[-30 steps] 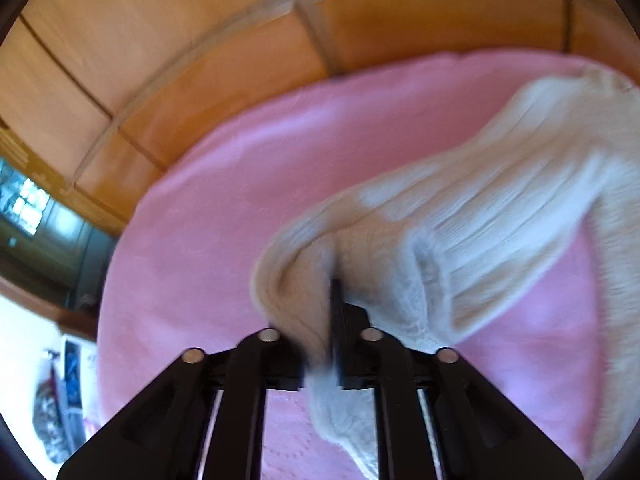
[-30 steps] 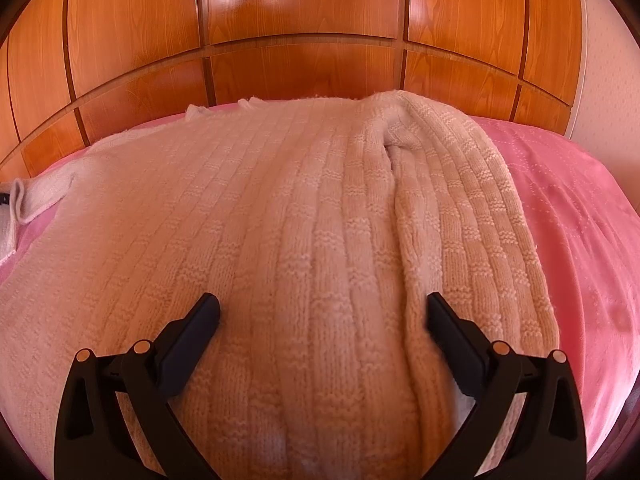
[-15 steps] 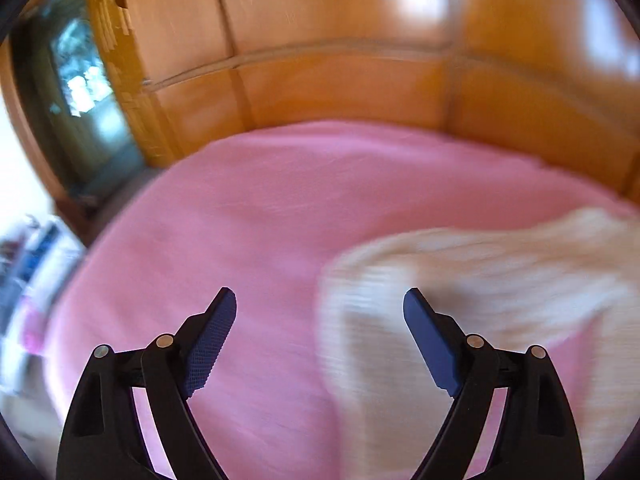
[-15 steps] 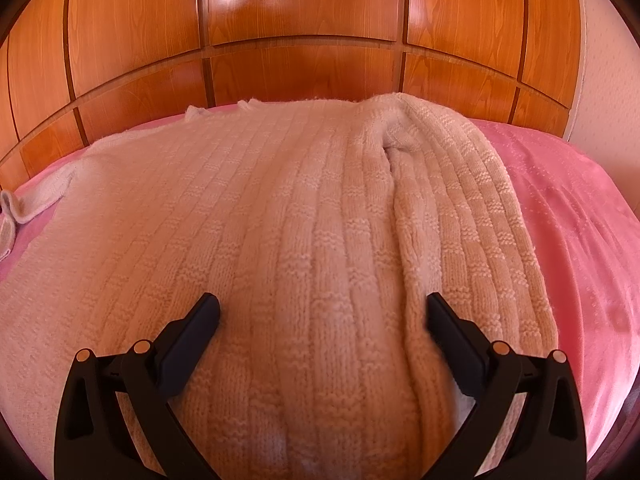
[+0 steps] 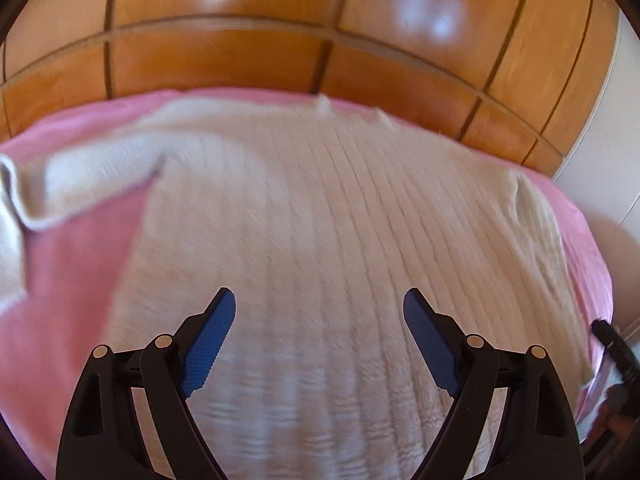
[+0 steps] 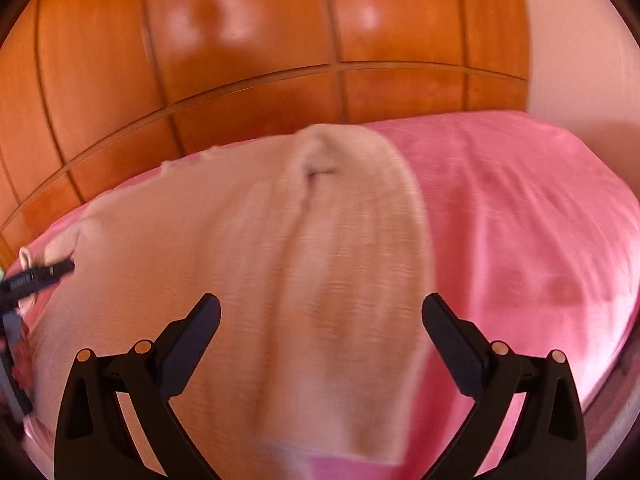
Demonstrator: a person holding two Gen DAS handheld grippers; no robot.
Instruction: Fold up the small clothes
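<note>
A cream ribbed knit sweater point(image 5: 320, 216) lies spread on a pink bedspread point(image 5: 72, 264). Its left sleeve point(image 5: 80, 172) is laid out sideways with the cuff bent down at the far left. The right sleeve point(image 6: 360, 216) is folded over the body. My left gripper point(image 5: 319, 304) hovers open above the sweater's middle, nothing between its blue pads. My right gripper point(image 6: 321, 312) stands open over the folded right sleeve, holding nothing. The sweater point(image 6: 192, 272) fills the left of the right wrist view. Both views are motion-blurred.
A glossy wooden headboard point(image 5: 280, 52) rises behind the bed. Bare pink bedspread point(image 6: 520, 220) stretches to the right of the sweater. The other gripper's dark tip shows at the right edge point(image 5: 612, 340) of the left view and at the left edge point(image 6: 36, 280) of the right view.
My left gripper let go of the sleeve cuff, opened wide and swung right over the sweater's body. My right gripper shifted right and lifted a little, staying open.
</note>
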